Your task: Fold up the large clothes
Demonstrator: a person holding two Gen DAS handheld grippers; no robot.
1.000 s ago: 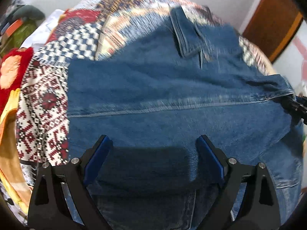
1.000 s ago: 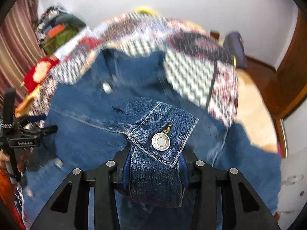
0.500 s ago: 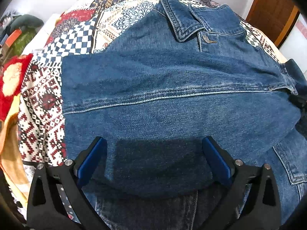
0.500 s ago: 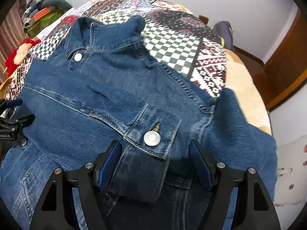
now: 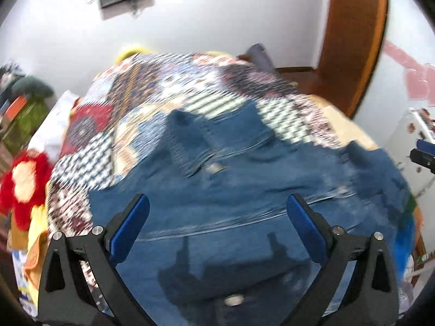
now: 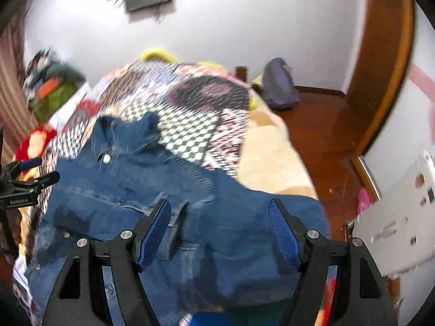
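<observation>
A blue denim jacket (image 5: 231, 190) lies spread on a patchwork bedspread (image 5: 168, 92), collar toward the far wall, one sleeve folded across its body. It also shows in the right wrist view (image 6: 152, 190). My left gripper (image 5: 217, 212) is open and empty, raised above the jacket's near part. My right gripper (image 6: 220, 228) is open and empty above the jacket's right side. The left gripper shows at the left edge of the right wrist view (image 6: 32, 174). Both views are motion-blurred.
A red and cream plush blanket (image 5: 24, 179) lies at the bed's left edge. Piled clothes (image 6: 54, 87) sit far left. A purple bag (image 6: 280, 87) sits on a wooden surface (image 6: 320, 125) right of the bed. A white cabinet (image 6: 397, 212) stands at right.
My right gripper opened and let go of the sleeve cuff, which now lies on the jacket. Both grippers have lifted and tilted up, so the wall shows.
</observation>
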